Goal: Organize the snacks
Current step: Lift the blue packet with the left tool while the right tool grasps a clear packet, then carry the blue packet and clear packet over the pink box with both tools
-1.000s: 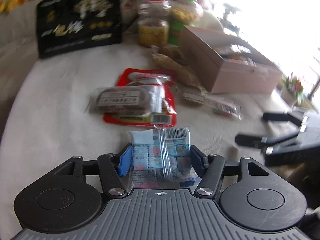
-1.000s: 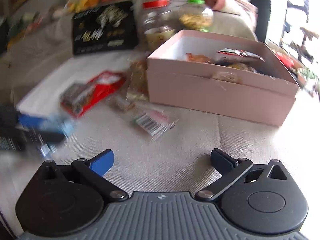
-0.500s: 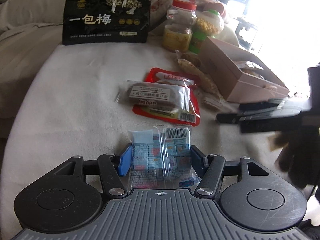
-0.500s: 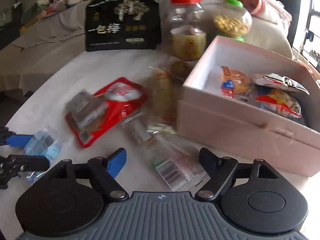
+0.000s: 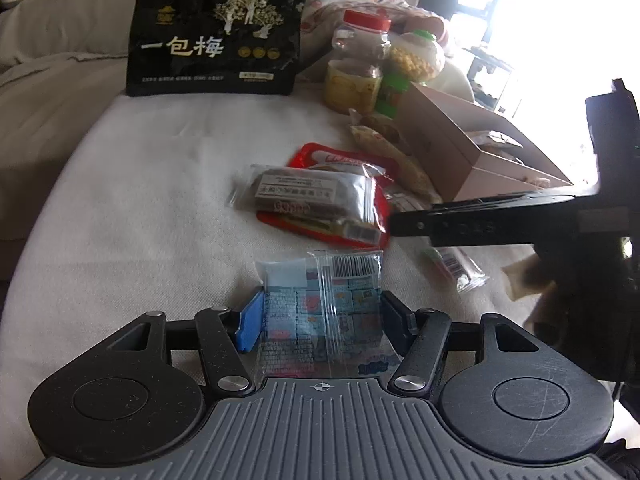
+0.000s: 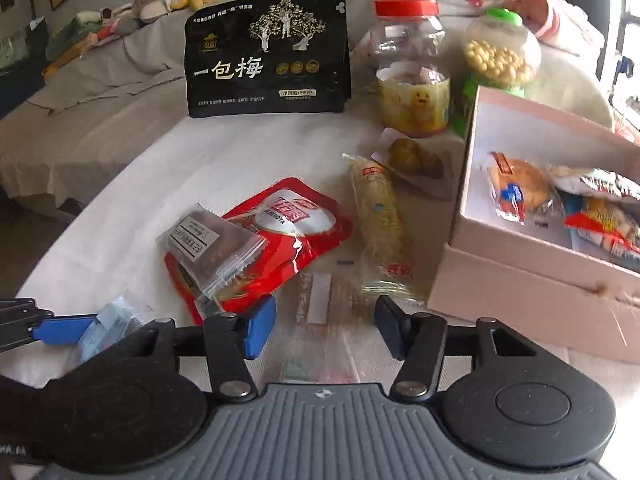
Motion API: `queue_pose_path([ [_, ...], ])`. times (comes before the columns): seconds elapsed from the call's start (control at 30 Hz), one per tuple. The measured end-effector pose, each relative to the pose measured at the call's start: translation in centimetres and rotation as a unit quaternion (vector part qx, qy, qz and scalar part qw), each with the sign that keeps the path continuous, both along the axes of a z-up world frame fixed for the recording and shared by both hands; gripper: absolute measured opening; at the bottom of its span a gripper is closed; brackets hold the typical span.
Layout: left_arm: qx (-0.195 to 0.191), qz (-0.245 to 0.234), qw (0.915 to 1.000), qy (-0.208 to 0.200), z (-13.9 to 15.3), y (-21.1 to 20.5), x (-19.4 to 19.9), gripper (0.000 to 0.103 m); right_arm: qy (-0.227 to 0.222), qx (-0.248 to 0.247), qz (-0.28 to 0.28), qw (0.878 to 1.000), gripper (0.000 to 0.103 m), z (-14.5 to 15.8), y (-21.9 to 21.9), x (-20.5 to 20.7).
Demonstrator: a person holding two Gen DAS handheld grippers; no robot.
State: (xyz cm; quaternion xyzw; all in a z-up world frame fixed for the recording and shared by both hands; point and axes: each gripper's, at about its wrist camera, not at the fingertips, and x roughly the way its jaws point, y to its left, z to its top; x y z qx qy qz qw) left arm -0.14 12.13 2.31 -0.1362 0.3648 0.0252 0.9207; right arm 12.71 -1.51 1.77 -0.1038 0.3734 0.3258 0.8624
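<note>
— Left wrist view, item one: what's in the tool?

— The left gripper (image 5: 320,316) is clamped on a blue-printed clear packet (image 5: 320,304), blue pad on one side, black pad on the other, both against its edges. Beyond it, a clear brown-bar packet (image 5: 312,196) lies on top of a red pouch (image 5: 340,160) on the white cloth (image 5: 140,200).

— And the other tool?

— From that view the right gripper (image 5: 404,224) comes in side-on from the right, over a clear barcoded wrapper (image 5: 456,266); the gap between its fingers is hidden. The right wrist view supplies it: the right gripper (image 6: 326,328) has its jaws closing, with a flat clear wrapper (image 6: 320,300) lying between them, the pads apart from it.

— Anything else only that view lists?

— The inside of the pink box (image 6: 520,248): a bun packet (image 6: 516,184) and red-trimmed snack bags (image 6: 600,216). Also a long yellow roll (image 6: 378,212) beside the box, a black pouch (image 6: 268,52) standing at the back, a red-lidded jar (image 6: 410,68) and a green-capped jar (image 6: 500,52) near it.
</note>
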Motion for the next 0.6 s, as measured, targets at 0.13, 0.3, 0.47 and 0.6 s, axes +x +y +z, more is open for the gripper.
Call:
queue_pose_path([
  [0.13,0.0,0.002,1.0,-0.007,-0.1,0.0,-0.1,0.067,-0.012,-0.026,0.013,1.0,0.044,0.0,-0.1,-1.4],
  [0.3,-0.004,0.003,0.9999,-0.012,-0.2,0.1,-0.3,0.067,-0.005,-0.036,0.011,0.999,0.044,0.3,-2.9,-4.2],
  [0.47,0.005,0.002,1.0,0.0,0.1,-0.5,-0.2,0.066,0.011,-0.036,-0.018,0.999,0.042,0.8,-6.3,-5.8],
  [0.6,-0.003,-0.016,0.9998,0.012,0.5,-1.9,-0.4,0.066,0.01,-0.034,-0.048,0.998,0.041,1.0,-9.2,-6.6],
])
